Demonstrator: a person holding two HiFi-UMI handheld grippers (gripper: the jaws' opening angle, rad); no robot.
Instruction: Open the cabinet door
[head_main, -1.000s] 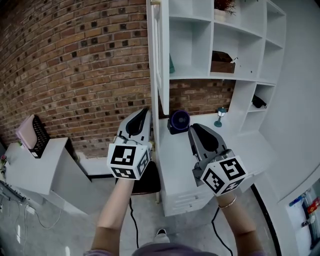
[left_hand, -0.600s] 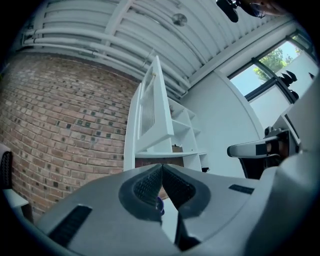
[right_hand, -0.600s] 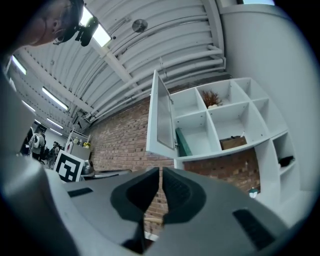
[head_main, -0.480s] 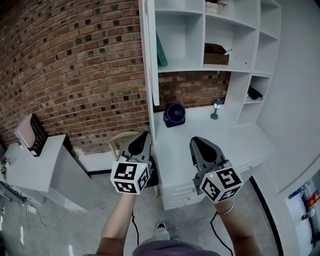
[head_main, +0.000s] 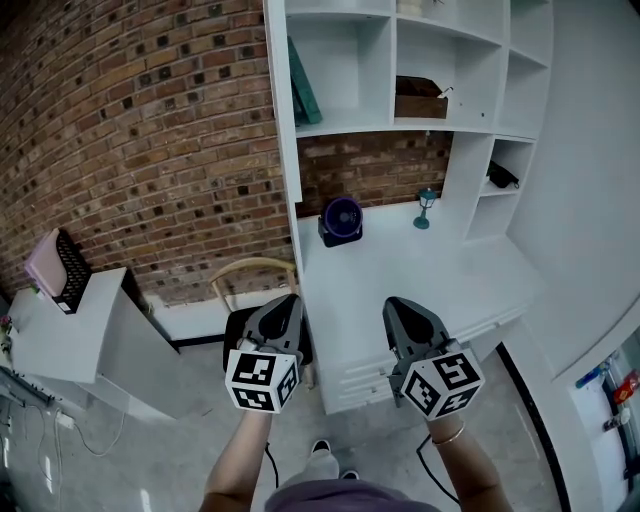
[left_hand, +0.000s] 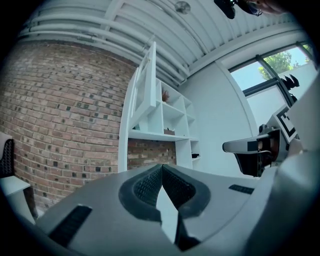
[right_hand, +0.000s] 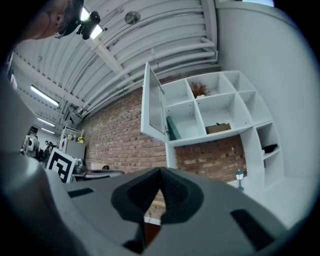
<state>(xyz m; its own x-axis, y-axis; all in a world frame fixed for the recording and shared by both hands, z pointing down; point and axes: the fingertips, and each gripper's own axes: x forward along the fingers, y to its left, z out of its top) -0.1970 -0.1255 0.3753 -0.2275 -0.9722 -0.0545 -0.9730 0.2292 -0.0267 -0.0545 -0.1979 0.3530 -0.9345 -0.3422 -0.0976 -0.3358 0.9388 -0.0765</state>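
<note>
left hand-held gripper (head_main: 287, 299), right hand-held gripper (head_main: 394, 303): level, closed.

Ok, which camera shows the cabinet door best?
The right gripper view: the cabinet door stands swung open, panel in full view. Head view shows only its edge; left gripper view, a narrow slant.

White cabinet door (right_hand: 152, 102), swung open, prob. glass-paned, upper left

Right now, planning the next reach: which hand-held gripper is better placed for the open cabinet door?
Left, probably: left hand-held gripper sits almost below the cabinet door; right hand-held gripper is farther right.
</note>
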